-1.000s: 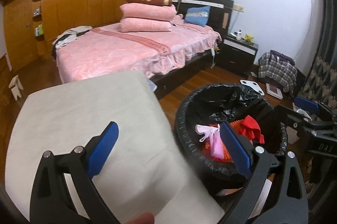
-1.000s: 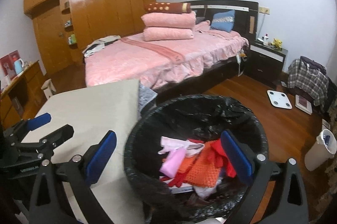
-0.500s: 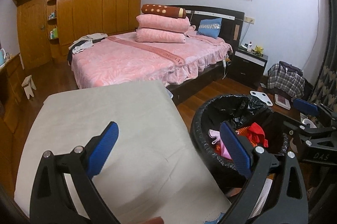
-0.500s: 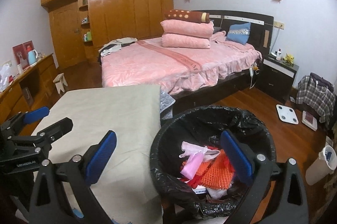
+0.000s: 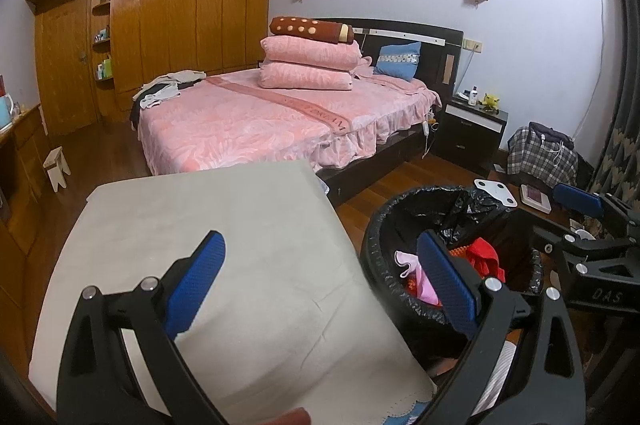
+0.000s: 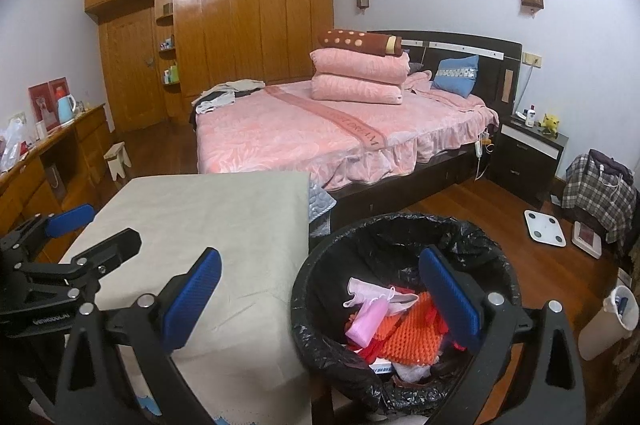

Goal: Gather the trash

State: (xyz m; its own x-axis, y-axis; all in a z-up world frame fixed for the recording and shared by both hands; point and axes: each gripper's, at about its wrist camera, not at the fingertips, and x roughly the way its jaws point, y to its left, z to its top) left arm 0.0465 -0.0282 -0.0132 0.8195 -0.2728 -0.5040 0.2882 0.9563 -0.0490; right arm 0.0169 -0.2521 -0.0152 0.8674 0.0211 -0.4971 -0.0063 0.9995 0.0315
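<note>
A black-lined trash bin (image 6: 316, 277) stands beside a table with a beige cloth (image 6: 224, 225). Inside the bin lie a pink bottle (image 6: 368, 317), orange netting (image 6: 408, 333) and red scraps (image 5: 484, 257). The bin also shows in the left wrist view (image 5: 374, 241). My left gripper (image 5: 320, 277) is open and empty, raised over the table edge next to the bin. My right gripper (image 6: 320, 297) is open and empty, above the bin's left rim. Each gripper shows in the other's view.
A pink bed (image 6: 320, 141) with stacked quilts lies behind the table. A dark nightstand (image 6: 528, 157), a white scale (image 6: 544, 225) and a plaid bag (image 6: 596, 193) lie to the right. A white small bin (image 6: 608, 321) stands far right. A wooden dresser (image 6: 44, 169) runs along the left.
Both grippers have risen and pulled back from the bin, so the bin and table look smaller and lower. Both stay open and empty.
</note>
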